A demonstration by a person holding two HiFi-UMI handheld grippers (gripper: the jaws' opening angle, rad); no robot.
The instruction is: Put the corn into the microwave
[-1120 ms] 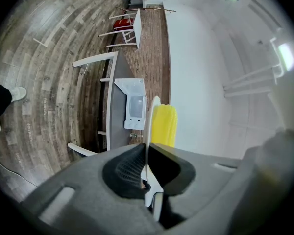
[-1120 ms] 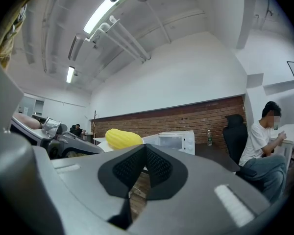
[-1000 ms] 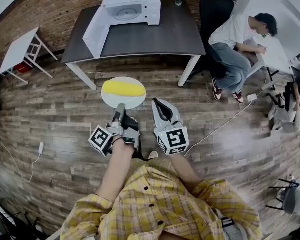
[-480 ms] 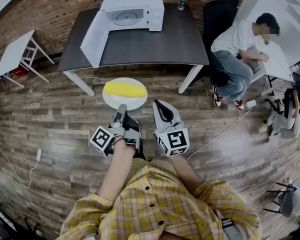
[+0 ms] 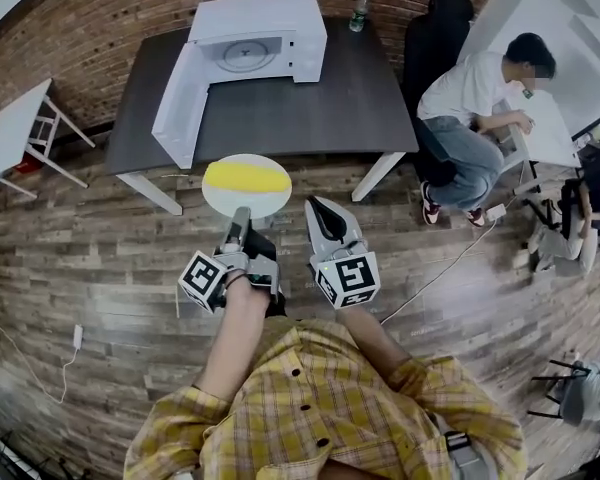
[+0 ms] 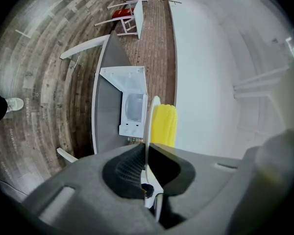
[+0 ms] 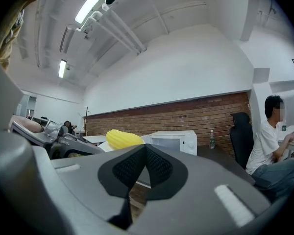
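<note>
Seemingly mid-carry, the corn [image 5: 246, 176] is being borne on a plate [image 5: 245, 204] pinched at its rim in the jaws of the left gripper [image 5: 242, 213], those of the right gripper [image 5: 318, 208] closed on nothing, the open microwave [image 5: 255, 38] ahead needing a level approach.

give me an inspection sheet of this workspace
surface: dark table, microwave at its back
job's things: corn on plate, carried short of the table; microwave door open
clutter: bottle at table's back edge
grippers: left gripper shut on plate rim; right gripper shut, empty
cables: white cable on floor at right; second one at left
surroundings: wood floor, brick wall, seated person, black chair, small white table
</note>
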